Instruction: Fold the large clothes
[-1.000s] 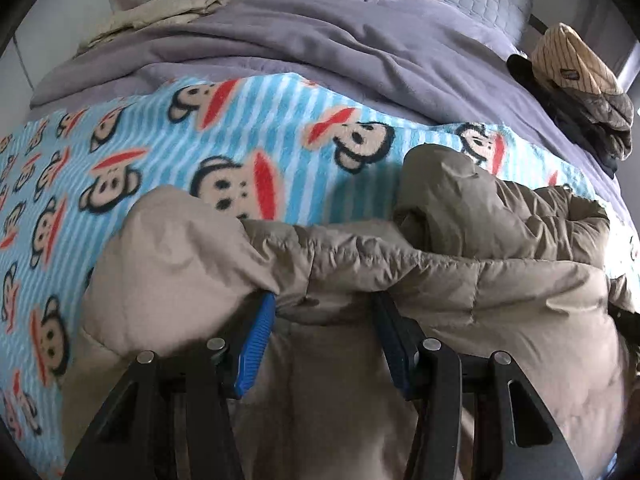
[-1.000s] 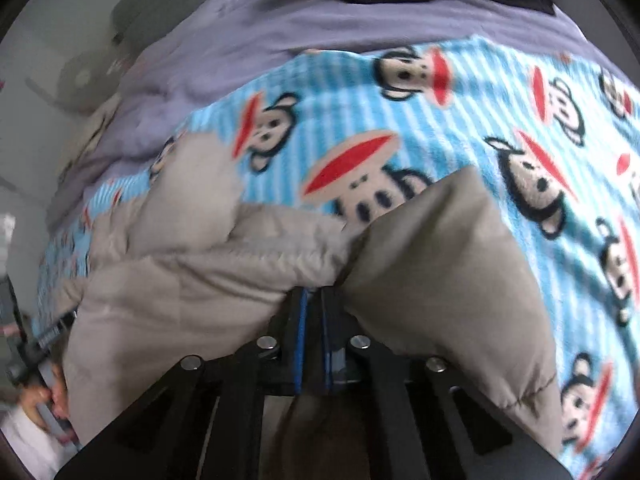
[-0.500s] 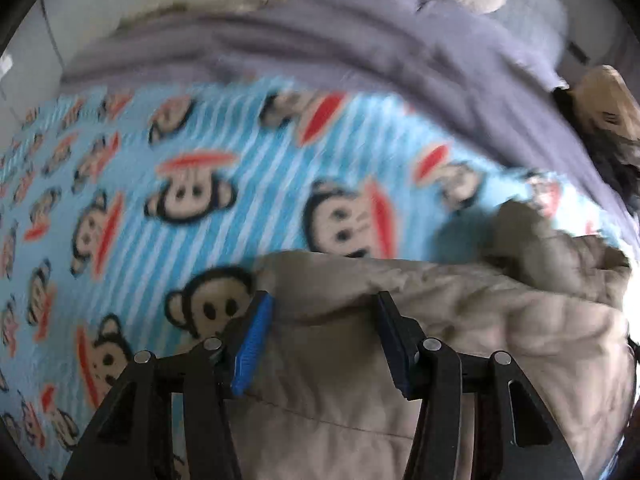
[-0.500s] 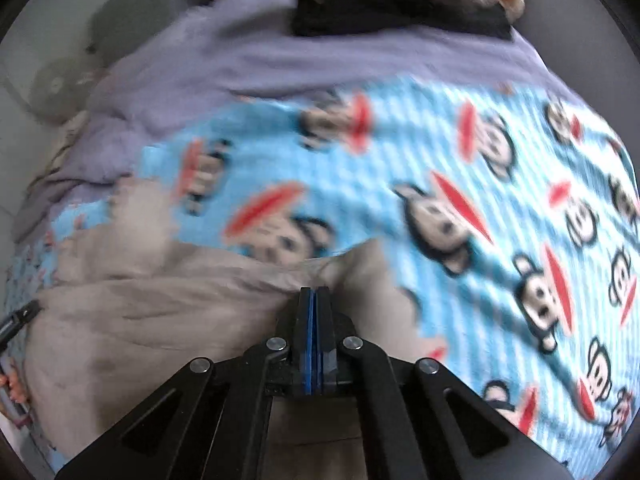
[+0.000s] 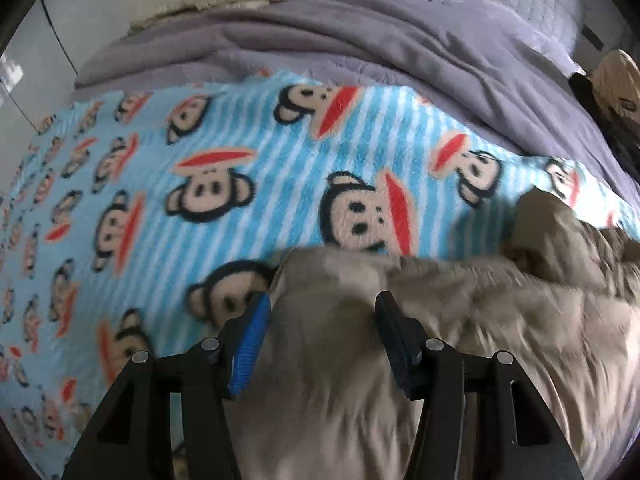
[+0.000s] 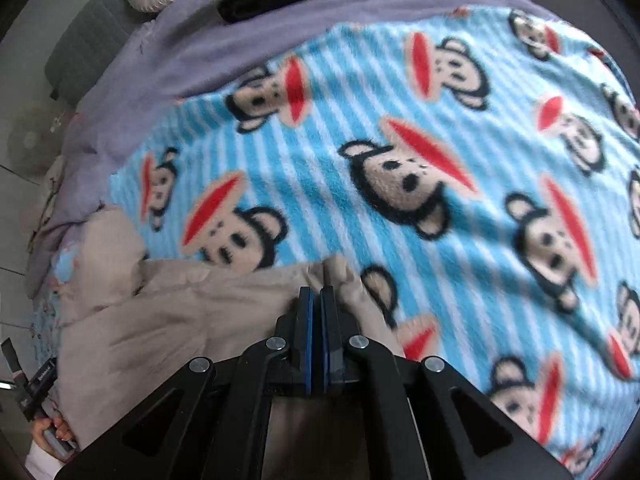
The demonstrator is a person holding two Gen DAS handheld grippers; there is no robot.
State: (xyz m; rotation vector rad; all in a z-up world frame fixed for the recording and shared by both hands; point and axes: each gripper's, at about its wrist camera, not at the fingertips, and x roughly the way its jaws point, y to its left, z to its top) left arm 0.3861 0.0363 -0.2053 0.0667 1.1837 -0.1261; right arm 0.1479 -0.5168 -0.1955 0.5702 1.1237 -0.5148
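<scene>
Jaws of right gripper (image 6: 318, 296) pinch beige jacket (image 6: 192, 312) on monkey blanket (image 6: 400, 120); left gripper (image 5: 320, 312) gapes.

Matt puffy tan cloth jacket (image 5: 460, 360), fuzzy fleece blanket (image 5: 280, 152), smooth purple quilt (image 5: 360, 40)

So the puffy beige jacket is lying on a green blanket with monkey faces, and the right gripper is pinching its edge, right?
Not green. The monkey-face fleece blanket is blue with white stripes, as the right wrist view shows. The rest holds: the puffy beige jacket lies on it, and the right gripper is shut on its edge.
</scene>
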